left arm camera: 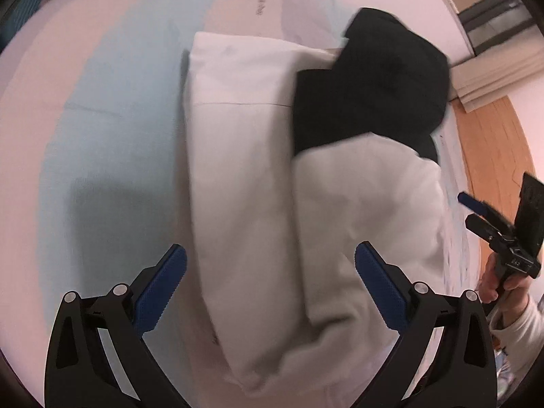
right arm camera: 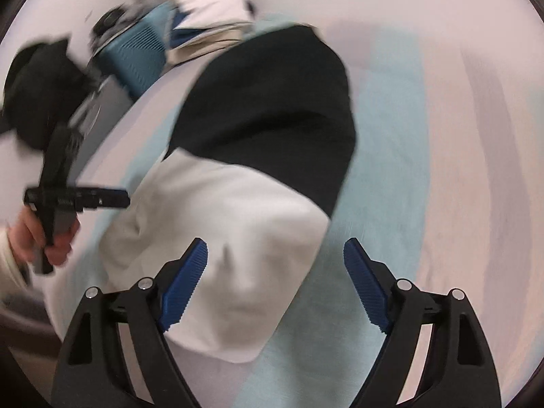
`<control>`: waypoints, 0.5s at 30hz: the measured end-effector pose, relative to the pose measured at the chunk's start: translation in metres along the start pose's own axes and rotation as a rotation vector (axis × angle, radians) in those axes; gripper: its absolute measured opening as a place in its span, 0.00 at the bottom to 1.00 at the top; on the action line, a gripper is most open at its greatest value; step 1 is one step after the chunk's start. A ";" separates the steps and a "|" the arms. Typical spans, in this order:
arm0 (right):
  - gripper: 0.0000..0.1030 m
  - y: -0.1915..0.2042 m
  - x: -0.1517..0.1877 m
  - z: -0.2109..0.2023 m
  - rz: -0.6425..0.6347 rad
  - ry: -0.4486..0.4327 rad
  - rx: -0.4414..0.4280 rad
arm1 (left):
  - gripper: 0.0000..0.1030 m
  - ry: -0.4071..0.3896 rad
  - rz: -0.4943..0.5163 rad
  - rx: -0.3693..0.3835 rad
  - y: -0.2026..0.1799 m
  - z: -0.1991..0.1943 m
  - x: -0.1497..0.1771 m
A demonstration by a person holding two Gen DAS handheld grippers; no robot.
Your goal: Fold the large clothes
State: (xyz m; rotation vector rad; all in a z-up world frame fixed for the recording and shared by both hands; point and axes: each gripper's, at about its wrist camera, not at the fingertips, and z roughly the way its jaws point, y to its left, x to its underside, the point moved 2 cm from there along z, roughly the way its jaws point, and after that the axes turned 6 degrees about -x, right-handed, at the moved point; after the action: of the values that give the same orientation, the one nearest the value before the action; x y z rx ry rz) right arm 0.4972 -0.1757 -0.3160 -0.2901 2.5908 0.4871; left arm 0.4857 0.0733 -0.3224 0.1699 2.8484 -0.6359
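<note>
Tabletop [left arm camera: 102, 108], pale blue and pink cover. Garment [left arm camera: 258, 176], white with black upper part, lies folded lengthwise on it, near the right edge in the left view. Left gripper [left arm camera: 270, 282] above the white end, jaws wide, nothing between the pads. Right gripper [right arm camera: 275, 272] likewise spread, empty, over the white hem.

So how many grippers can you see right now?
2. The left gripper hangs open over the white part of the garment; the right gripper hangs open over its other side. Neither holds anything.
</note>
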 end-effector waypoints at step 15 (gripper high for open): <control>0.78 -0.058 -0.004 0.069 0.459 0.093 -0.304 | 0.95 0.195 -0.086 0.059 0.029 0.067 -0.027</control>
State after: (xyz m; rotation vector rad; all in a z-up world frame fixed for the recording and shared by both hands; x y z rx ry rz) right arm 0.5467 -0.2009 -0.3872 0.1972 2.6669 1.0542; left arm 0.5289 0.0690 -0.3867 0.1255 3.0394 -0.7609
